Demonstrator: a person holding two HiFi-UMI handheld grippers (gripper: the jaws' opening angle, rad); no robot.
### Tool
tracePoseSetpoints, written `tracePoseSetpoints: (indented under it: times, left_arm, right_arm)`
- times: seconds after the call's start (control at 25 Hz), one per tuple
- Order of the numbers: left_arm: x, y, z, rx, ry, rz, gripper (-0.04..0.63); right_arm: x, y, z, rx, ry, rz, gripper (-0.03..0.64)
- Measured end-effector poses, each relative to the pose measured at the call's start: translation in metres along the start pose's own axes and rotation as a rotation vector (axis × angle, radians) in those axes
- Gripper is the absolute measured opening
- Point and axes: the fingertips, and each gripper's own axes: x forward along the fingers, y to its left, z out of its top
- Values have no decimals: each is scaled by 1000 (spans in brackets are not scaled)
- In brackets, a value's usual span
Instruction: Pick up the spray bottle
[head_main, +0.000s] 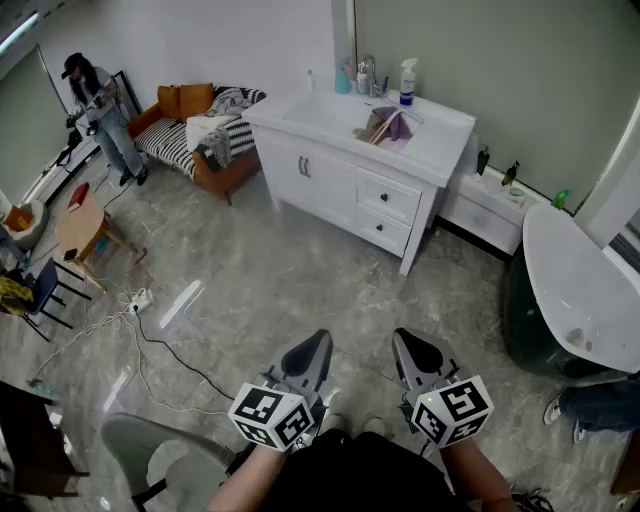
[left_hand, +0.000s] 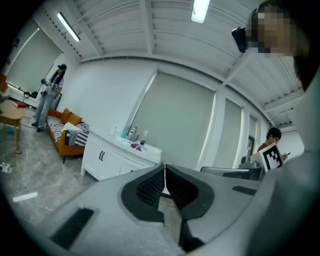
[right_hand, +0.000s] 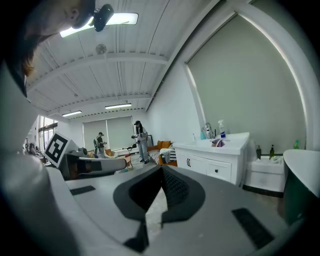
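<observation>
1. right now, your left tongs (head_main: 318, 342) are pressed together with nothing between them; in the left gripper view the ribbed pads (left_hand: 150, 187) meet along one thin seam.
2. your right tongs (head_main: 408, 342) are likewise closed and empty, with their tips touching in the right gripper view.
3. you hold both low in front of you, side by side above the grey marbled floor (head_main: 300, 270), pointing roughly level toward the white vanity (head_main: 330, 185).
4. the spray bottle (head_main: 407, 82), white with a blue label, stands upright at the back of the vanity's worktop (head_main: 445, 135), close to the wall and just right of the tap (head_main: 369, 70). it is well apart from both tongs.
5. a purple cloth (head_main: 396, 126) lies on the worktop just in front of the bottle, and a teal bottle (head_main: 343, 80) stands left of the tap.
6. an orange sofa (head_main: 190, 140) sits left of the vanity, a white bathtub (head_main: 575, 280) is at your right, and a person (head_main: 100, 110) stands at the far left of the room.
</observation>
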Motion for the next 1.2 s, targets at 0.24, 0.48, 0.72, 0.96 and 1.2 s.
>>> tracePoseSetpoints:
  times: [0.24, 0.48, 0.72, 0.96, 1.2]
  left_arm:
    - [9, 3, 0, 12, 18, -3, 11]
    - [9, 7, 1, 20, 23, 4, 11]
    - [8, 19, 2, 14, 32, 14, 11]
    - [3, 46, 6, 18, 43, 18, 11]
    - [11, 73, 14, 50, 63, 3, 11]
  right_arm:
    - [7, -9, 0, -8, 6, -6, 6]
    - [14, -8, -2, 52, -11, 18, 6]
    - [29, -4, -7, 68, 6, 28, 6]
    - [55, 8, -9, 57, 25, 37, 6]
    - [86, 13, 1, 28, 27, 43, 6]
